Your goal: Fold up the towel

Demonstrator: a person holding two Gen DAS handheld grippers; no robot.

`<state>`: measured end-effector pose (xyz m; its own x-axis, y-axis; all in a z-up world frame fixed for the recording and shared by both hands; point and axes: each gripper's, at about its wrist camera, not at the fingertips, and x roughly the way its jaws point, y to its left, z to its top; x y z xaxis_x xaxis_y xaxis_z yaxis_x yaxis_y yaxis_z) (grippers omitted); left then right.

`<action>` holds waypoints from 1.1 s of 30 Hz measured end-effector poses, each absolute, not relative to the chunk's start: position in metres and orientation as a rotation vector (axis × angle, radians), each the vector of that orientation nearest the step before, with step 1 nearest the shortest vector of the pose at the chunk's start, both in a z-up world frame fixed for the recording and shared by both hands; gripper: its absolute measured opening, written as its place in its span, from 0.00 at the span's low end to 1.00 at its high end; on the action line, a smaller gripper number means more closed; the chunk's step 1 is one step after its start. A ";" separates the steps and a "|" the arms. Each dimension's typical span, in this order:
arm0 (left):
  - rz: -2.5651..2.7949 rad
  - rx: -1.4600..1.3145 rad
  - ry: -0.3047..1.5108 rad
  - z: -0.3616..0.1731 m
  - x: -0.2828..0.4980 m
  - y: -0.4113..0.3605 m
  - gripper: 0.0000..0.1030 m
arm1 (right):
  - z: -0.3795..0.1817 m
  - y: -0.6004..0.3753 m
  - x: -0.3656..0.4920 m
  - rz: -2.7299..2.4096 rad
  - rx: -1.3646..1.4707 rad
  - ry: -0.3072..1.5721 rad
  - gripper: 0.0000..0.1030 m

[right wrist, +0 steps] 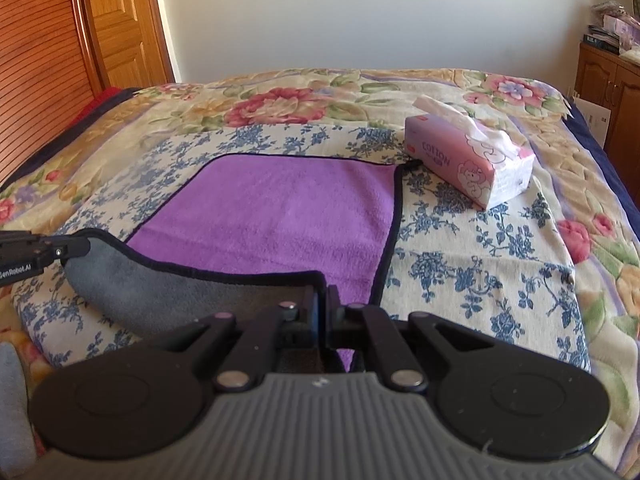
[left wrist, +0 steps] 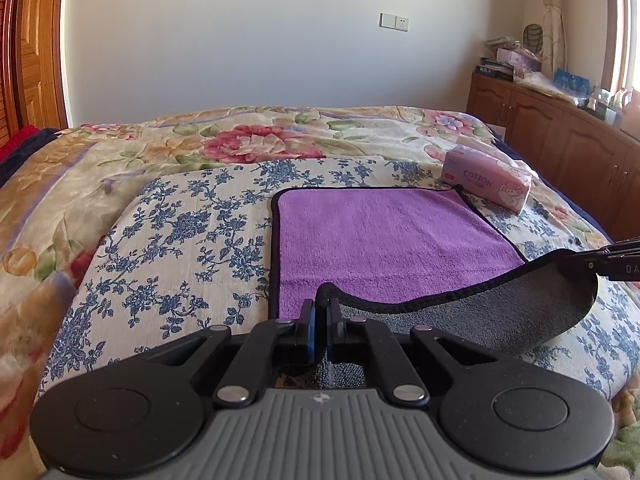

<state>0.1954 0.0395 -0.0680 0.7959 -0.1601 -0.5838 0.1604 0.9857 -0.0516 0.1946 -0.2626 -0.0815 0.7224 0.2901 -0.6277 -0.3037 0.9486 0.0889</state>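
A purple towel [left wrist: 384, 236] with a black hem and a grey underside lies on a blue-flowered cloth on the bed; it also shows in the right wrist view [right wrist: 280, 216]. My left gripper [left wrist: 321, 305] is shut on the towel's near left corner. My right gripper [right wrist: 325, 294] is shut on the near right corner. The near edge is lifted and turned up between them, showing the grey side [left wrist: 500, 312]. The right gripper shows at the right edge of the left wrist view [left wrist: 576, 260], the left gripper at the left edge of the right wrist view [right wrist: 76, 246].
A pink tissue pack [right wrist: 468, 160] lies just beyond the towel's far right corner. The floral quilt [left wrist: 240, 136] covers the bed. A wooden cabinet [left wrist: 560, 136] stands to the right, a wooden door [right wrist: 116, 20] to the left.
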 end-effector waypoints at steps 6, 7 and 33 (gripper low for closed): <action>-0.174 -0.006 0.619 -0.068 0.205 0.040 0.06 | -0.082 -0.263 0.201 0.329 -0.028 0.679 0.04; -0.175 -0.006 0.618 -0.068 0.206 0.040 0.06 | -0.081 -0.263 0.202 0.331 -0.029 0.677 0.04; -0.188 0.006 0.608 -0.074 0.243 0.037 0.06 | -0.084 -0.263 0.232 0.346 -0.064 0.643 0.04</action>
